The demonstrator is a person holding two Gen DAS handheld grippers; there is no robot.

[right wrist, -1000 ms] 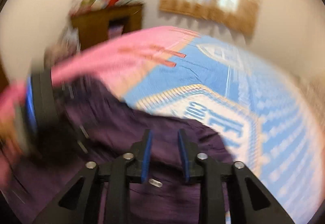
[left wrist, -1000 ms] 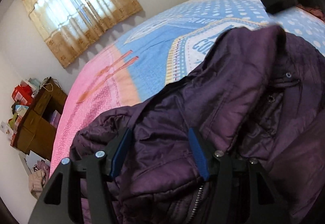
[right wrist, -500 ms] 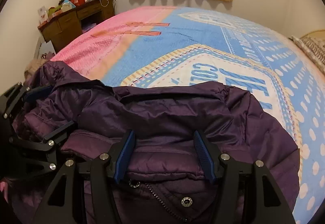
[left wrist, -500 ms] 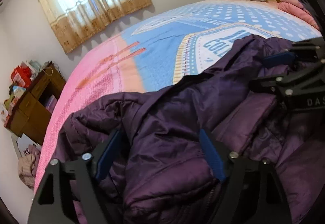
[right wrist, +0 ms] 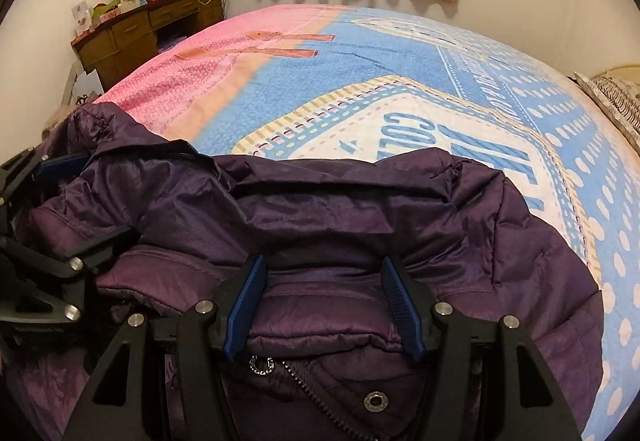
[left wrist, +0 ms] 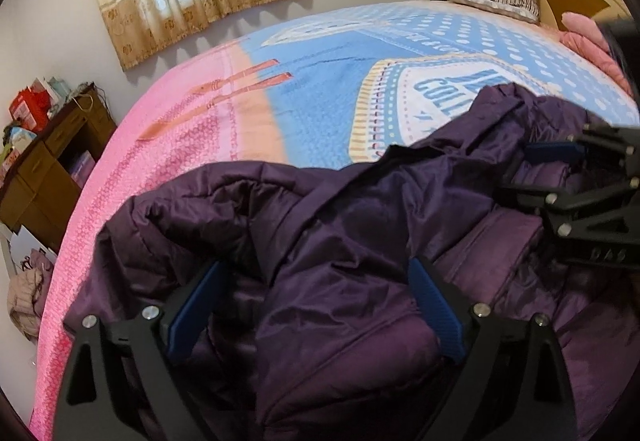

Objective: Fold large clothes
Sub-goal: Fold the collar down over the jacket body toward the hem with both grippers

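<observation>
Lowered onto a purple puffer jacket (right wrist: 360, 225) since the earlier frame, right gripper (right wrist: 324, 305) now level with left gripper (left wrist: 316, 305), whose jaws have just been opening. Heaped at near edge of a bed (left wrist: 320, 89), jacket spread from left gripper's side across to right.

At left, jaws released wide, a puffy fold bulging between pads, not pinched. At right, jaws parted around a padded ridge near the zipper (right wrist: 304, 373) and a metal snap (right wrist: 374, 399), pads not visibly pressing.

Likely light, soft, springy; shiny shell probably slippery, so best seized deep at a seam or hem.

Readable: "DAS" on right gripper's body, "COL" printed on bedspread.
</observation>
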